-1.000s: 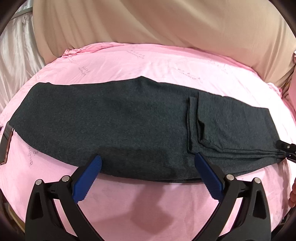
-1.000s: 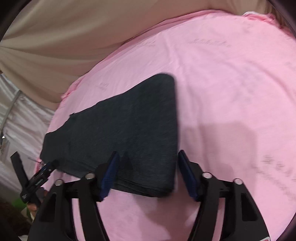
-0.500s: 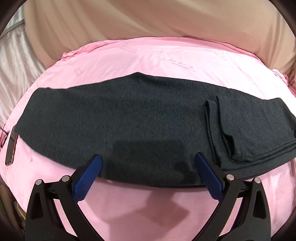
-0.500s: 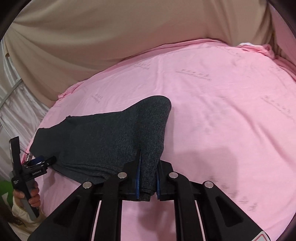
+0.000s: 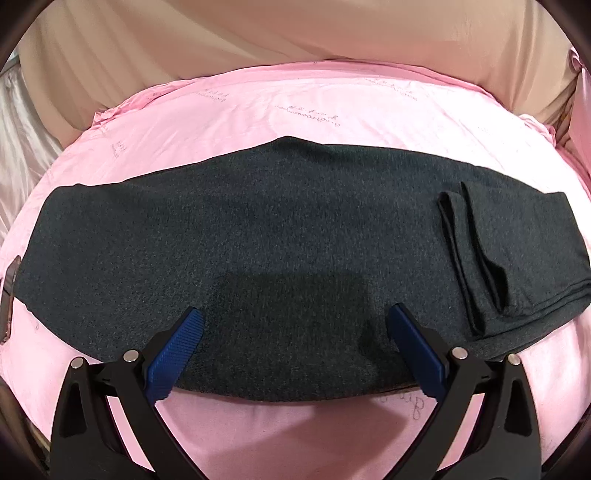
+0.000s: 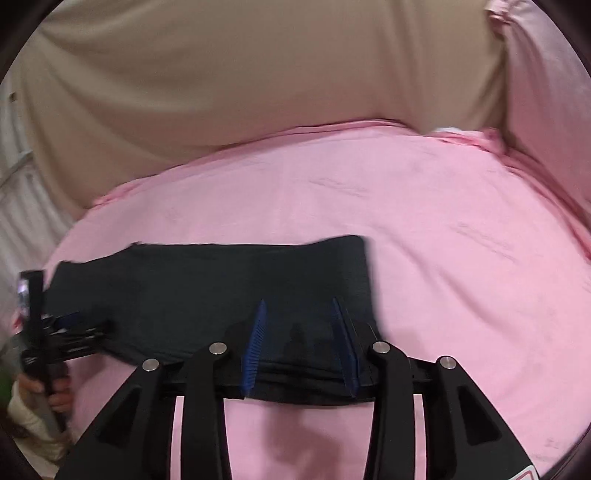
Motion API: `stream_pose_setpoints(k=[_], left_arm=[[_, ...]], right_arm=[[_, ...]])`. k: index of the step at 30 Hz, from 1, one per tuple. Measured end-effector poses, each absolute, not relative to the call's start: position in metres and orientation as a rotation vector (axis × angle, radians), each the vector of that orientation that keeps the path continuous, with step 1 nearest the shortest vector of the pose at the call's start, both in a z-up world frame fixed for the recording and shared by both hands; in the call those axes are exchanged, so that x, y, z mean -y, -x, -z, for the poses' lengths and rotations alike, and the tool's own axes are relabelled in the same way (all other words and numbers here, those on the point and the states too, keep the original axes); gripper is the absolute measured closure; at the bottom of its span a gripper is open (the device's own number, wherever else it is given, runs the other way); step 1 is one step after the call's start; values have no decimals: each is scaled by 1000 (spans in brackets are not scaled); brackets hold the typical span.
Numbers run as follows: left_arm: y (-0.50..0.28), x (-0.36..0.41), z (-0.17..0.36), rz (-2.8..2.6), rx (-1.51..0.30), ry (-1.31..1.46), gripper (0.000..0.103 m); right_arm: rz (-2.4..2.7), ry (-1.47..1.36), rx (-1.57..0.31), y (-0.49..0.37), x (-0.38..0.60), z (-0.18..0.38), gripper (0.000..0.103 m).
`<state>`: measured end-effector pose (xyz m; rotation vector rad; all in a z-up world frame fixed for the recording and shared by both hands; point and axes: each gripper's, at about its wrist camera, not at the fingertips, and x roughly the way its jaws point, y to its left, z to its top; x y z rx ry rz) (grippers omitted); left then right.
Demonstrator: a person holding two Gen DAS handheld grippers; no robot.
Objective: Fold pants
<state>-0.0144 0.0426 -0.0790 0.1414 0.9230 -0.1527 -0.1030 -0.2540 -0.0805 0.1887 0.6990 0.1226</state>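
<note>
Your jaws: both spread, gripping nothing.
L gripper [image 5: 293, 325] wide over pants' [image 5: 280, 236] near edge; R gripper [image 6: 299, 314] just reopened, pads off the fabric. Pants flat, folded lengthwise, on pink sheet [image 5: 332, 110], w/ beige cloth [image 5: 295, 33] behind.

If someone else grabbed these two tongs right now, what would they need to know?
Left tongs: open, empty, over the near edge of the dark pants.
Right tongs: jaws have just been opening, apart and gripping nothing, above the folded end.
Pants lie flat along the pink sheet.
Done: the right end is folded over onto the rest.
Left: probably fold the long left part across and tidy the stack.
</note>
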Motion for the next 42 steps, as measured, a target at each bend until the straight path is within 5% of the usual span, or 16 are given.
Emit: stream_pose_setpoints(k=[7,8,9,17,21,24,27,29,31,37,42], left_arm=[[19,-73,67,132,-901,-104,5],[19,-78,66,125,-899,-96,5],[19,-84,65,117,-898,-86,5],[8,-132,60,58,-892,13,5],[7,-143,63,45,-901,31,5],[9,-148,65,43,-903,29,5],[7,-148,67,46,-906,29,5],[5,-147,67,43,-903,27,5],[5,-149,67,46,-905,37,5],[0,-189,56,-5,-885,136,5],[-11,-258,47,-144,-849,278,5]], right_arm=[[-314,-28,-838,51,151,123,70],[-293,-11,-854,45,149,129,74],[-281,-8,-863,42,148,132,94],[-350,-80,-788,22,141,106,95],[-293,-13,-876,16,135,135,85],[-275,56,-844,32,132,120,56],[-293,112,-881,33,133,125,53],[-249,156,-882,29,128,133,64],[-245,108,-882,27,132,128,90],[-313,8,-770,23,131,90,91],[-320,35,-862,3,121,130,88]])
